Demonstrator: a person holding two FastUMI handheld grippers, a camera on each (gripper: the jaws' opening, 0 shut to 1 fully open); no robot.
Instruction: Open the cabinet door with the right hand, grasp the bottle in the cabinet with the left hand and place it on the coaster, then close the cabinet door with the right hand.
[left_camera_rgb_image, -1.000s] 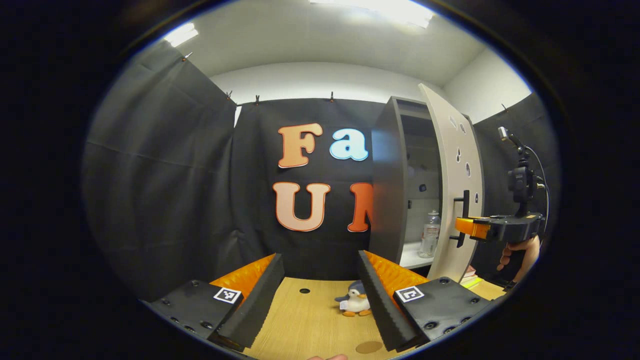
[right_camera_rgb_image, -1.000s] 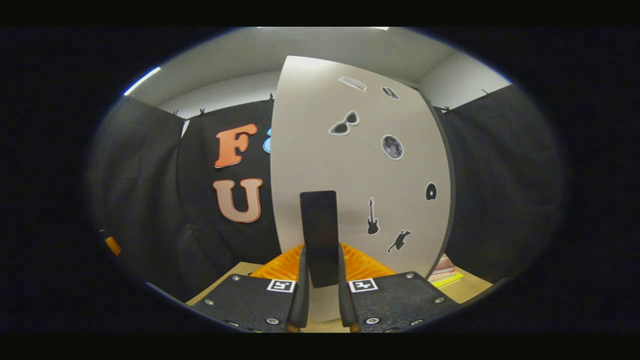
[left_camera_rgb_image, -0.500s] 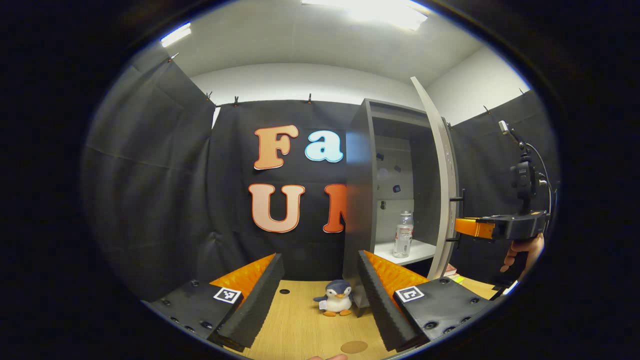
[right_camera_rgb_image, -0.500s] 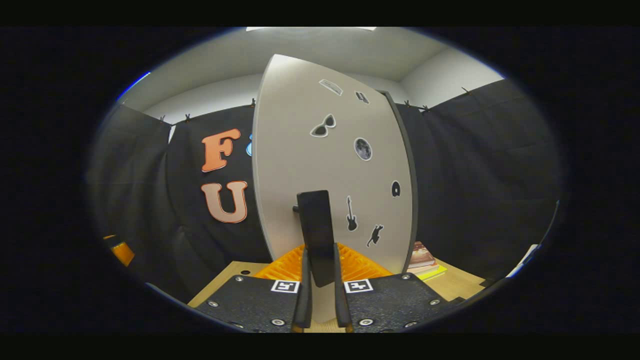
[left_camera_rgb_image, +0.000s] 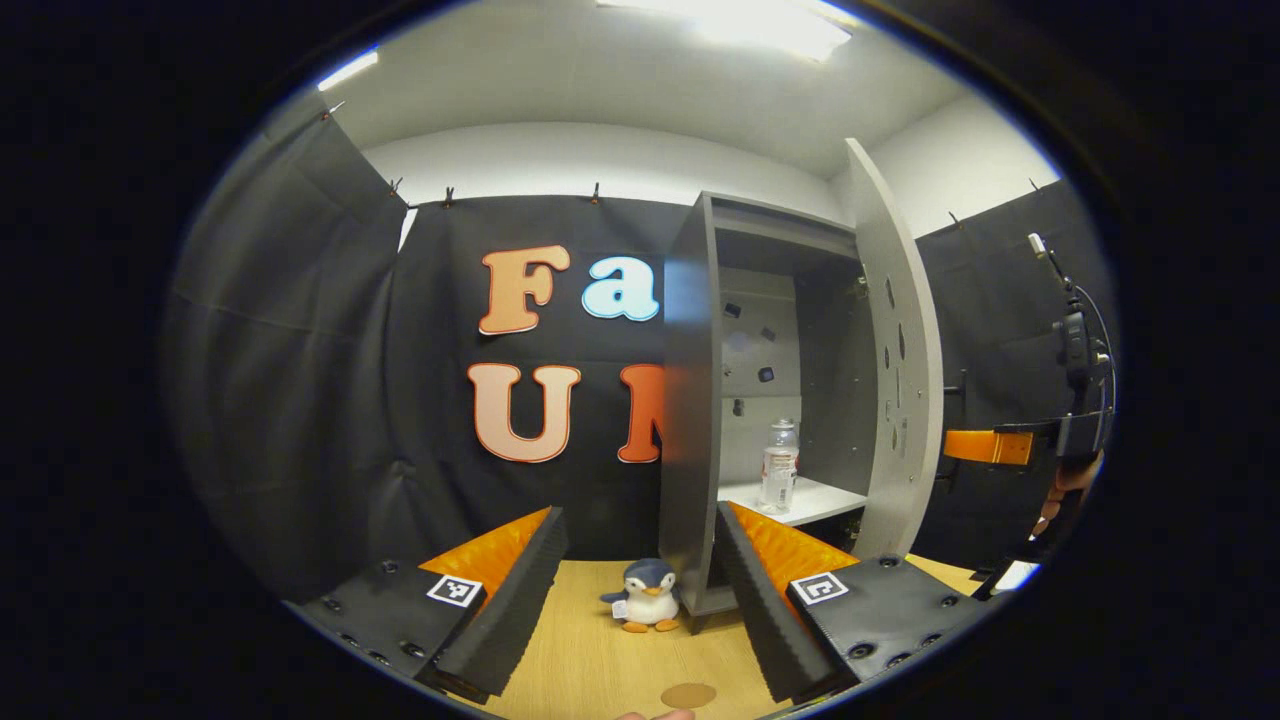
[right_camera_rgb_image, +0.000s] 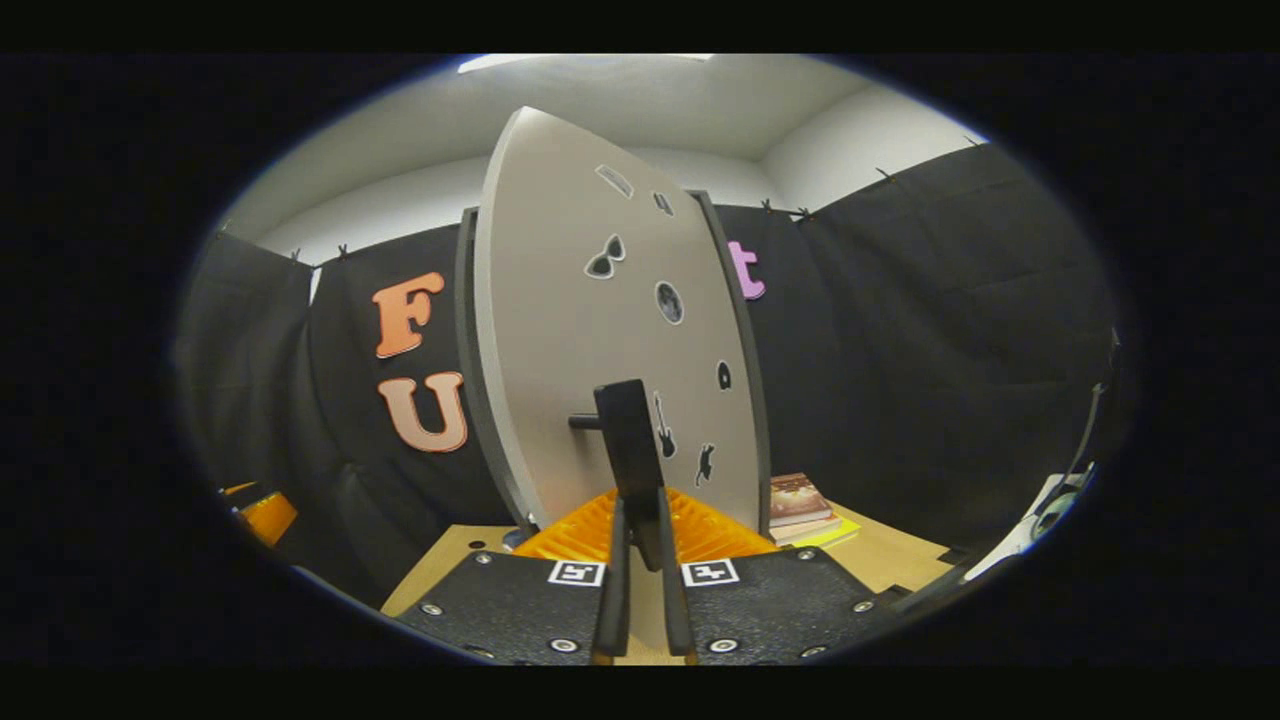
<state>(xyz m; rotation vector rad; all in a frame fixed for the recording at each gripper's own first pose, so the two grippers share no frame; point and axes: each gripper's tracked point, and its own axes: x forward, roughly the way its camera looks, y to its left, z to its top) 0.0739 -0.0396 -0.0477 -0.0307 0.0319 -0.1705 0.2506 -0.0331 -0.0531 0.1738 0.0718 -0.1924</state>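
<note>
On the cabinet's (left_camera_rgb_image: 690, 400) white shelf the clear bottle (left_camera_rgb_image: 777, 466) stands upright, more exposed than a second ago, since the cabinet door (right_camera_rgb_image: 610, 340) has swung wider. In the right gripper view, the right gripper (right_camera_rgb_image: 638, 590) is pinched on the door's black handle (right_camera_rgb_image: 632, 440), both fingers pressing it. The left gripper (left_camera_rgb_image: 640, 600) hovers with its fingers spread wide above the wooden table (left_camera_rgb_image: 590, 650), a toy penguin (left_camera_rgb_image: 645, 596) between them farther off. The round coaster (left_camera_rgb_image: 688, 694) lies near the bottom edge, now left of its earlier spot.
</note>
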